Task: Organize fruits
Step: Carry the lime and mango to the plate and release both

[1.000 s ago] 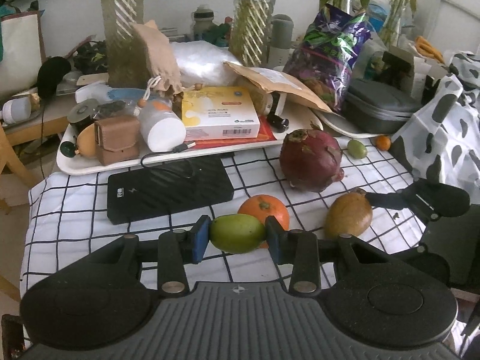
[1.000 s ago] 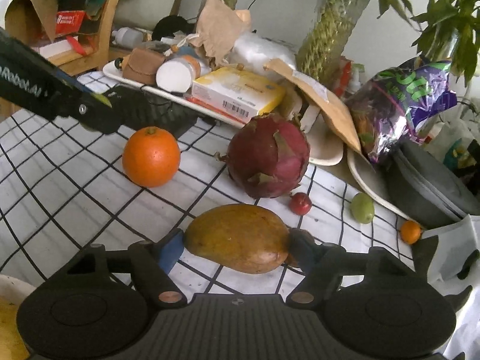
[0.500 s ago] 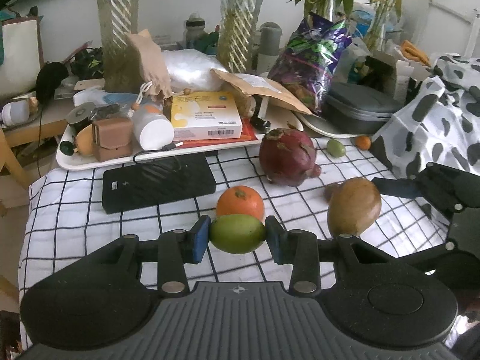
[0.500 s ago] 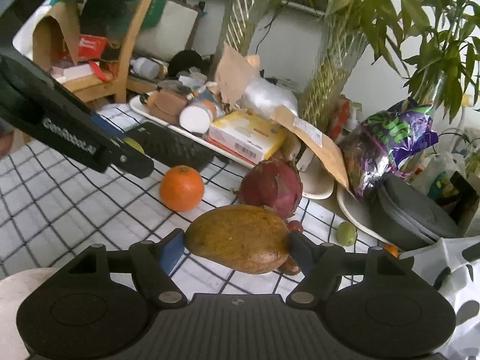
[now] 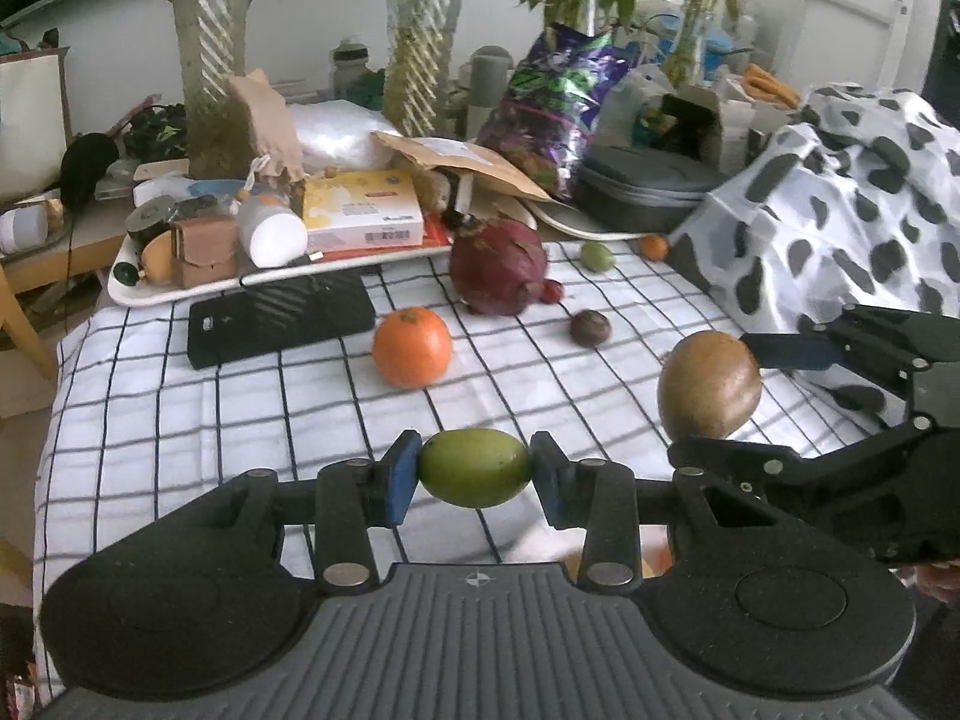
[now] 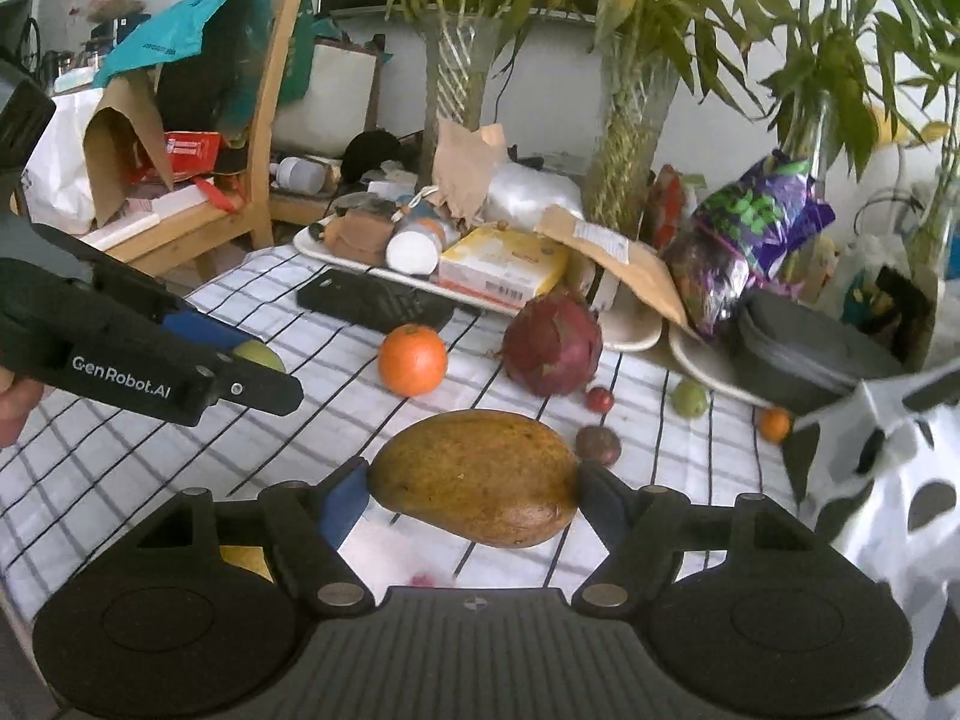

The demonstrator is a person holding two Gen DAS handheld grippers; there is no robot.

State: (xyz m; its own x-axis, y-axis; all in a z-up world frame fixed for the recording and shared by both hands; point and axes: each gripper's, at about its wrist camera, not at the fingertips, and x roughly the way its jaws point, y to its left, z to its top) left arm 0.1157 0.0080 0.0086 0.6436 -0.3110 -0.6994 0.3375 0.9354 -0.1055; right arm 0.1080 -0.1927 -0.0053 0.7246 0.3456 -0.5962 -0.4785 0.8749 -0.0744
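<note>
Two fruits are up off the cloth, one per gripper. Left gripper (image 5: 475,468) is clamped on a small green fruit (image 5: 474,467): smooth, oval, yellow-green, lying crosswise w/ one blue pad at each end. Right gripper (image 6: 473,495) is clamped on a mango (image 6: 477,476): big, brown-gold, speckled skin, long axis across the jaws, blue pad on its left end, dark pad on the right. In the left view the mango (image 5: 709,384) hangs to the right of the green fruit, a bit further out, held above the checked tablecloth (image 5: 210,414).

Rest of the fruit sits on the cloth beyond both grippers: orange (image 5: 411,347) near center, dragon fruit (image 5: 498,267) behind it, small red fruit (image 5: 552,291) touching the dragon fruit's right side, dark round fruit (image 5: 590,327) in front-right of that. Small green fruit no. 2 (image 5: 596,255) & a tiny orange one (image 5: 653,246) lie near the far edge. Black flat box (image 5: 279,318) lies left of the orange, just in front of a cluttered white tray (image 5: 180,294).
</note>
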